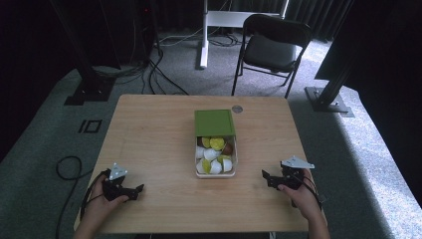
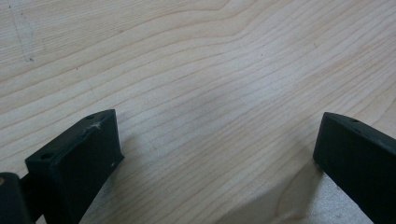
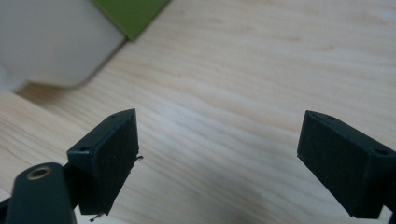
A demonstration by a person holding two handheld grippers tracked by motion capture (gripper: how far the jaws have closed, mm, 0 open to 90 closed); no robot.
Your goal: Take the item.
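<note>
A white box sits at the middle of the wooden table, holding several white, yellow-green and brown capsules. Its green lid is slid back and covers the far half. My left gripper rests open near the front left edge, jaws wide apart over bare wood. My right gripper rests open near the front right, pointing toward the box. In the right gripper view the box's white wall and green lid lie beyond the jaws, which hold nothing.
A small round dark disc lies on the table behind the box. A black folding chair stands beyond the far edge. Cables trail on the carpet at left.
</note>
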